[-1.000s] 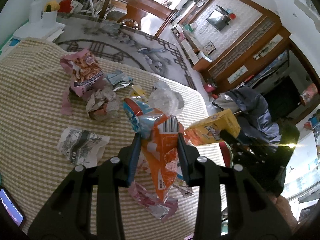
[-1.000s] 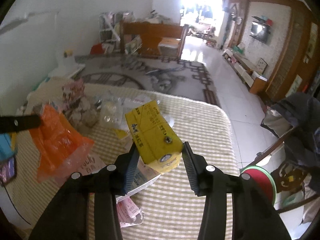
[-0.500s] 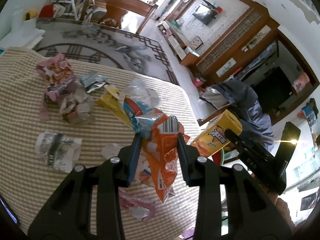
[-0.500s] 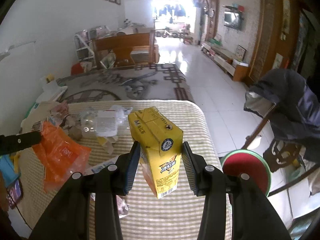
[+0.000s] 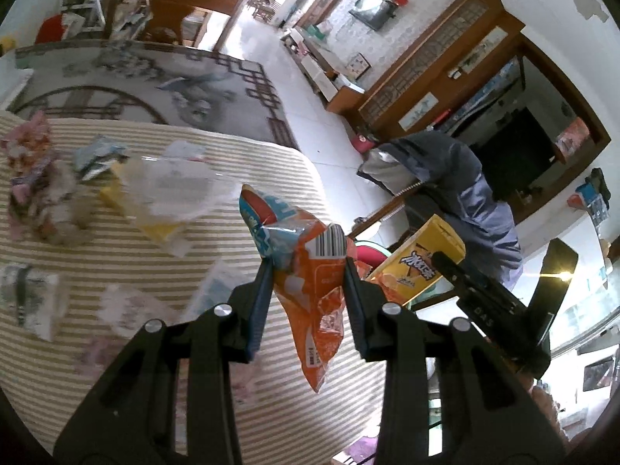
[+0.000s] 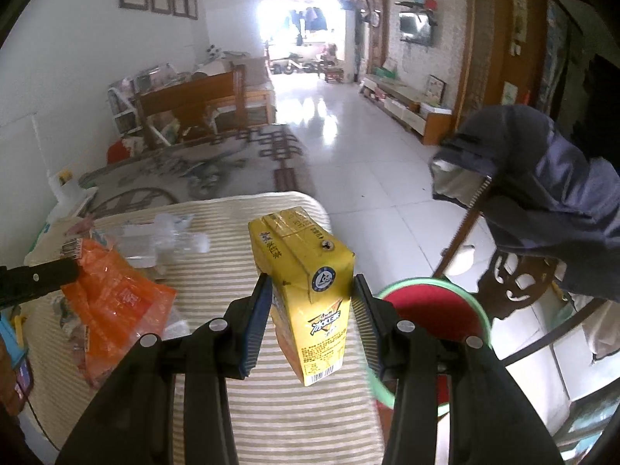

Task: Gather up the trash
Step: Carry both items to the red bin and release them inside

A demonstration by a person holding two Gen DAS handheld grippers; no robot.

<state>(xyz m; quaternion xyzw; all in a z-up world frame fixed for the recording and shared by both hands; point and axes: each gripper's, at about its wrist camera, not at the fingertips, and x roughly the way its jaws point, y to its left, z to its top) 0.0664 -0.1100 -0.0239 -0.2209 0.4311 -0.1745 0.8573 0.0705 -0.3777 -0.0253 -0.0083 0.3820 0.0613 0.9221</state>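
My left gripper [image 5: 307, 271] is shut on an orange and blue snack bag [image 5: 310, 271], held above the right end of the striped table [image 5: 116, 283]; the bag also shows in the right wrist view [image 6: 112, 302]. My right gripper [image 6: 310, 286] is shut on a yellow drink carton [image 6: 310, 283], held near the table's right edge; the carton shows in the left wrist view [image 5: 418, 263]. A round red bin with a green rim [image 6: 434, 317] stands on the floor just right of the table.
Loose wrappers [image 5: 35, 190], clear plastic [image 5: 174, 186] and paper scraps [image 5: 31, 298] lie over the left of the table. A chair draped with a dark blue jacket [image 6: 550, 209] stands right of the bin. White tiled floor [image 6: 360, 155] lies beyond.
Both grippers have swung right with their loads toward the table's right edge. The red bin has come fully into the right wrist view beside the carton.
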